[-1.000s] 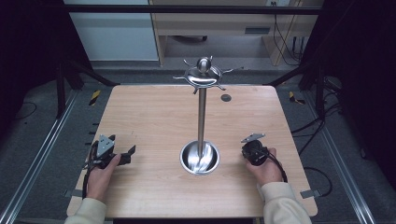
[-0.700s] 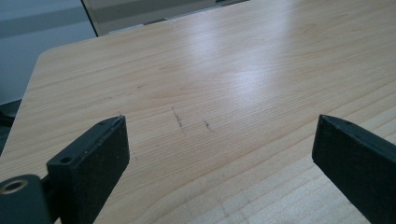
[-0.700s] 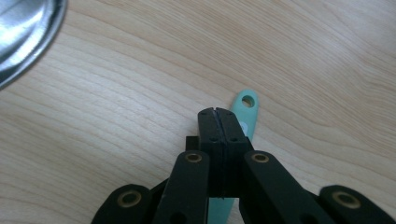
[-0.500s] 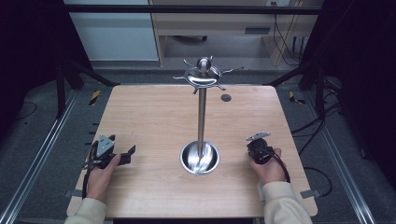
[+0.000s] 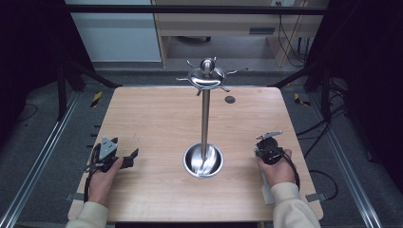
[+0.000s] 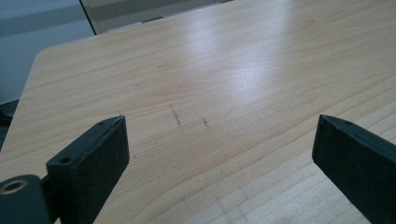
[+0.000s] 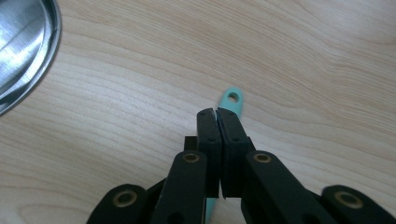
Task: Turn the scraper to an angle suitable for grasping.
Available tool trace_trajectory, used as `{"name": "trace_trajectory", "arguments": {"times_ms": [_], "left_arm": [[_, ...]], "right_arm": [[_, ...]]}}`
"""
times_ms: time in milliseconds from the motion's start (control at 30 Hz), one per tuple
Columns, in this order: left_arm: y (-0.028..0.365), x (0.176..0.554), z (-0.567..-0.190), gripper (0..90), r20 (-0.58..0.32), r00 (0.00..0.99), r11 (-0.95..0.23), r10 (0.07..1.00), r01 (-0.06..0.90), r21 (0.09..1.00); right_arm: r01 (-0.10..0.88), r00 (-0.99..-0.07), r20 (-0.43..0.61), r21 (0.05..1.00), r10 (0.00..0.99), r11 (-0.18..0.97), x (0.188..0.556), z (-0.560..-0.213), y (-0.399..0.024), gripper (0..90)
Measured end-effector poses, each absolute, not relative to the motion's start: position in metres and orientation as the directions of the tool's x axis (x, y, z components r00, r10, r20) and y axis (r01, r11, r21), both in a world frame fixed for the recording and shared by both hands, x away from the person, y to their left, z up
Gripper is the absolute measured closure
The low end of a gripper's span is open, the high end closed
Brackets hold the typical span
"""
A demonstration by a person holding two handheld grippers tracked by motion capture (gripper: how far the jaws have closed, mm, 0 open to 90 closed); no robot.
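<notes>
At the near edge of the wooden desk [image 5: 161,118], two cream sleeves are seen coming in from below in the high view, each hand carrying a pair of tongs. The left tongs [image 5: 124,160] are held low over the near left part of the desk, with their jaws released and spread wide; in the left gripper view the two black jaws stand far apart with bare wood between them. The right tongs [image 7: 217,115] are held at the near right, and in the right gripper view their jaws are seen clenched, pad pressed against pad. A slim teal handle [image 7: 232,99] with a hole at its tip lies flat on the desk directly beneath these jaws: its holed end pokes out just past the jaw tips, and another teal stretch shows under the jaw arms lower down. Whether the handle is pinched by the pads or merely lies below them cannot be told. In the high view the right tongs [image 5: 269,148] are just to the right of the round steel base [image 5: 203,160] of a metal stand, near it but apart. Farther off, the stand's pole [image 5: 205,114] rises upright to a crown of hooks [image 5: 207,76] topped by a ball. Beyond it, a small dark disc [image 5: 230,99] is seen on the far part of the desk.
</notes>
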State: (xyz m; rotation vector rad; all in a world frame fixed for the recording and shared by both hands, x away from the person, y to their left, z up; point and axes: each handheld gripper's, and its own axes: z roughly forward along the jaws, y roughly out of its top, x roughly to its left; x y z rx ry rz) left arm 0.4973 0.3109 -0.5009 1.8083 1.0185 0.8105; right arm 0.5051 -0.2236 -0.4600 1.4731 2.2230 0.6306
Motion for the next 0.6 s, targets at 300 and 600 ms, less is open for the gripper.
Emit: {"name": "trace_trajectory", "arguments": {"times_ms": [300, 600], "left_arm": [[0.311, 0.497, -0.501, 3.7, 0.106, 0.449, -0.266, 0.887, 0.311, 0.913], [0.311, 0.497, -0.501, 3.7, 0.111, 0.452, -0.273, 0.885, 0.312, 0.91]], "right_arm": [[0.844, -0.37, -0.048, 0.401, 0.928, 0.357, 0.529, -0.438, -0.219, 81.3], [0.876, -0.356, -0.03, 0.338, 0.934, 0.345, 0.537, -0.445, -0.22, 72.2]]}}
